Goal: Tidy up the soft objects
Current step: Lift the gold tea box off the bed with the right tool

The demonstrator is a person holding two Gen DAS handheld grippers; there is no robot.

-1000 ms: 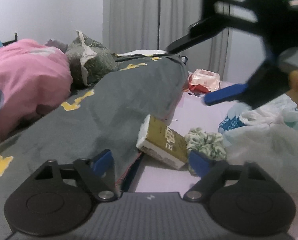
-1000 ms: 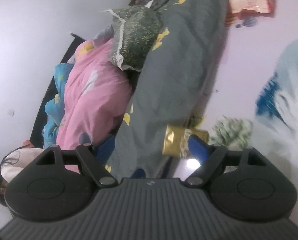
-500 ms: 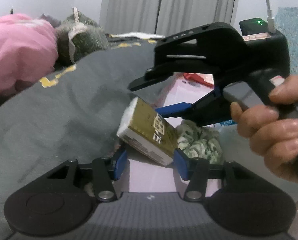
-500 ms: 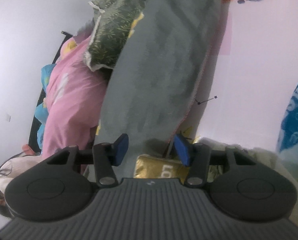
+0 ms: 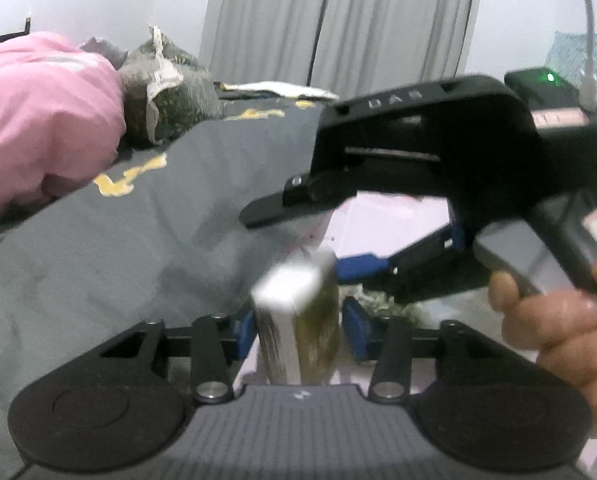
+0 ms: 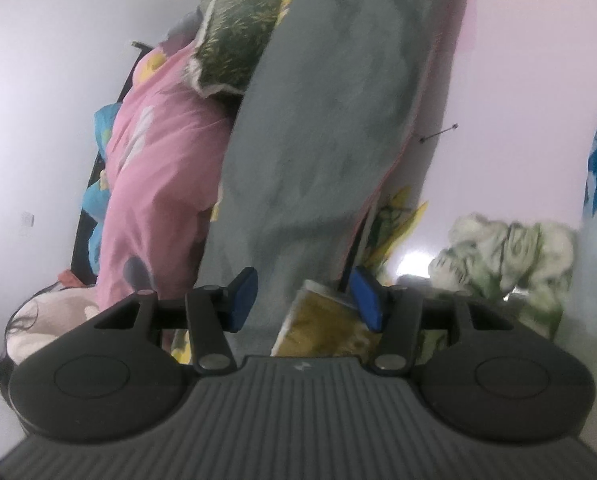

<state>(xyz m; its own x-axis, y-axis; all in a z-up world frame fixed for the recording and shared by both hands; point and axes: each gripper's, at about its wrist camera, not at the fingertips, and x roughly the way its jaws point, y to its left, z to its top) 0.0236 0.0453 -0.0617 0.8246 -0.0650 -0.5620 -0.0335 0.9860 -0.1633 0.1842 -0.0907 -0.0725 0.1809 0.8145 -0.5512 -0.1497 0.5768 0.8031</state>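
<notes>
Gold tissue pack (image 5: 298, 320) upright between closing left tongs (image 5: 296, 330); right tongs (image 6: 304, 300) parted above it.

Matt black plastic on the left gripper (image 5: 298, 330), ribbed grey housing beneath, bright metal pivot screws, smooth blue pads. Between them a tissue pack (image 5: 298, 320) in glossy film, gold face and shiny white end, blurred. The right gripper (image 5: 372, 266), held in a hand (image 5: 558, 320), shows the same matt black plastic with a smooth grey handle. Soft matt grey blanket (image 5: 158, 232), fleece-like, with yellow prints. Pink cloth bedding (image 5: 38, 128), smooth, faintly sheened. Green pillow (image 6: 238, 32) of printed cloth with a frayed pale edge. Crinkled cloth scrunchie (image 6: 506, 252), white and green. The bed sheet (image 6: 518, 100) is smooth, pale pink. Pleated grey cloth curtain (image 5: 338, 20).
</notes>
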